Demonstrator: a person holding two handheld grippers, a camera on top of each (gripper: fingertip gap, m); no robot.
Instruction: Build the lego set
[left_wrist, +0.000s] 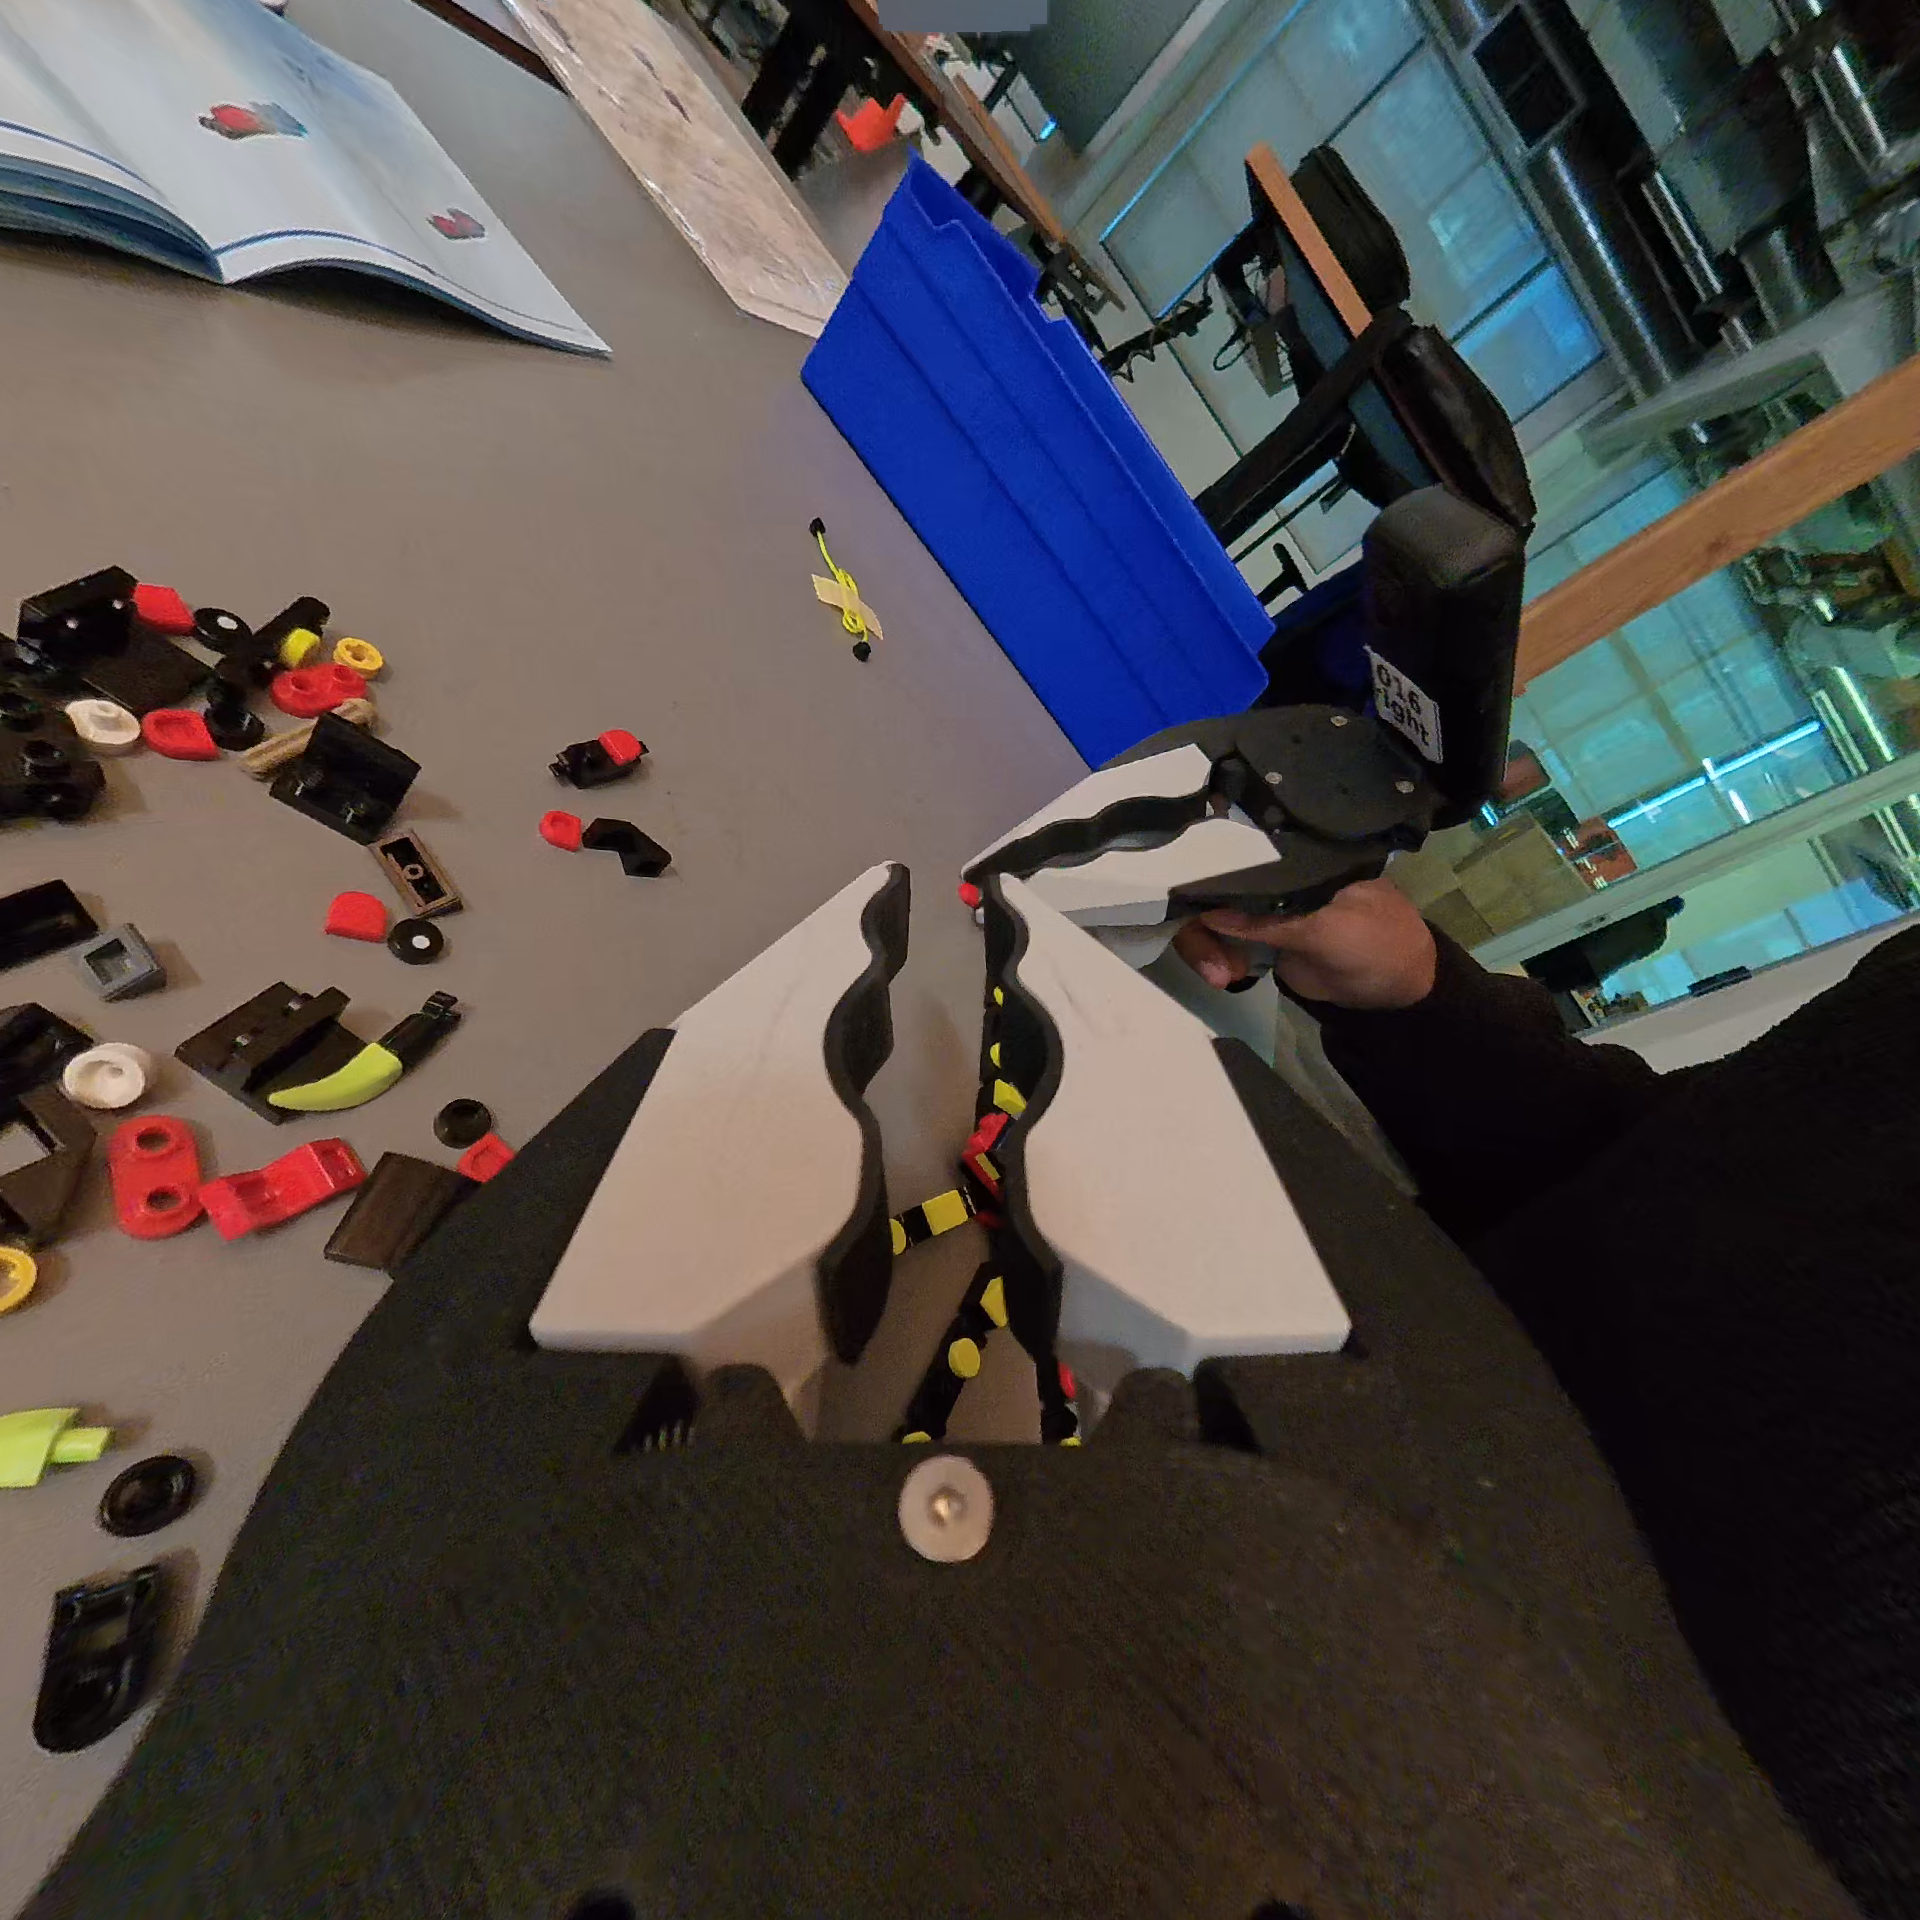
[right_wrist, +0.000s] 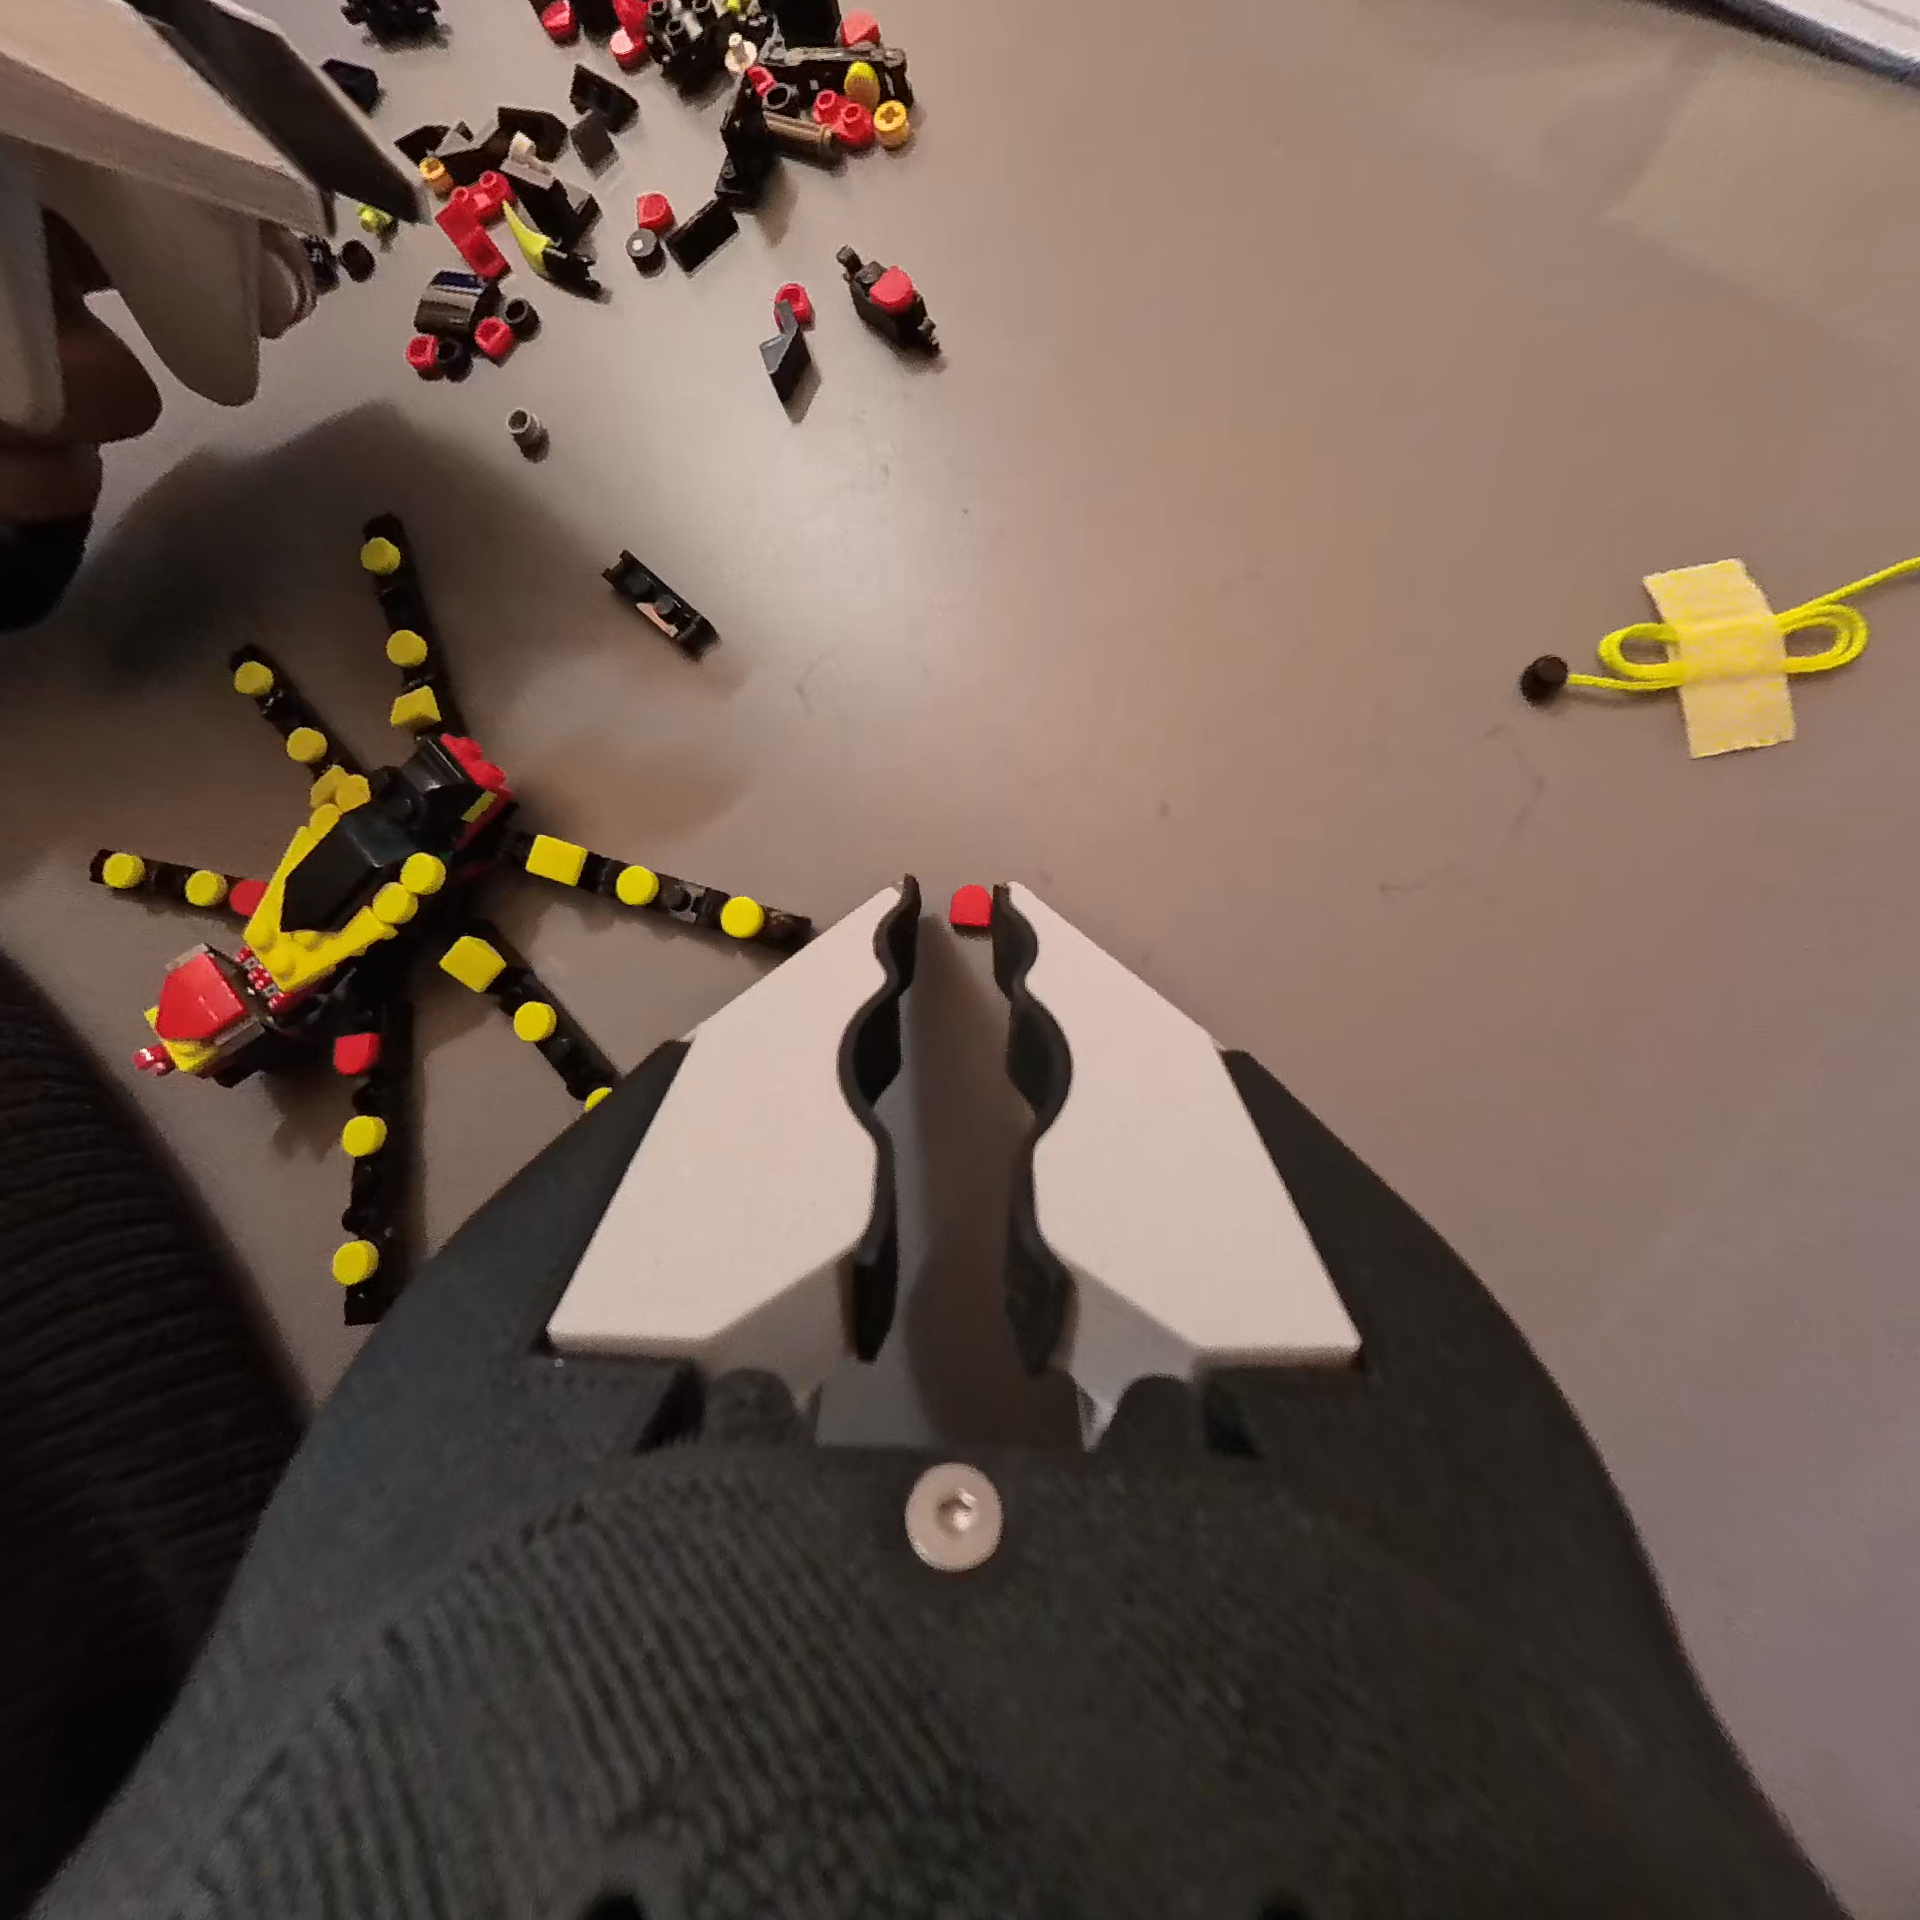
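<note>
A black, yellow and red spider-like Lego model (right_wrist: 343, 894) lies on the grey table (right_wrist: 1247, 416) with long studded legs spread out. My right gripper (right_wrist: 956, 888) is slightly open just right of one leg. A small red piece (right_wrist: 969, 906) sits between its tips, against the right one, with a gap to the left one. My left gripper (left_wrist: 948, 883) is slightly open and empty, raised above the model, which shows through its gap (left_wrist: 977, 1174). The right gripper (left_wrist: 975, 873) with the red piece (left_wrist: 968, 894) at its tip shows just beyond.
Loose black, red and yellow pieces (left_wrist: 260, 727) lie scattered at the left, also in the right wrist view (right_wrist: 665, 125). An open instruction booklet (left_wrist: 260, 177) and a blue bin (left_wrist: 1018, 447) lie farther off. A taped yellow string (right_wrist: 1725, 655) and a small black plate (right_wrist: 660, 603) lie apart. My hands' fingertips stand some 12 cm from each other. It is some 7 cm from my left tips to the small black plate (right_wrist: 660, 603).
</note>
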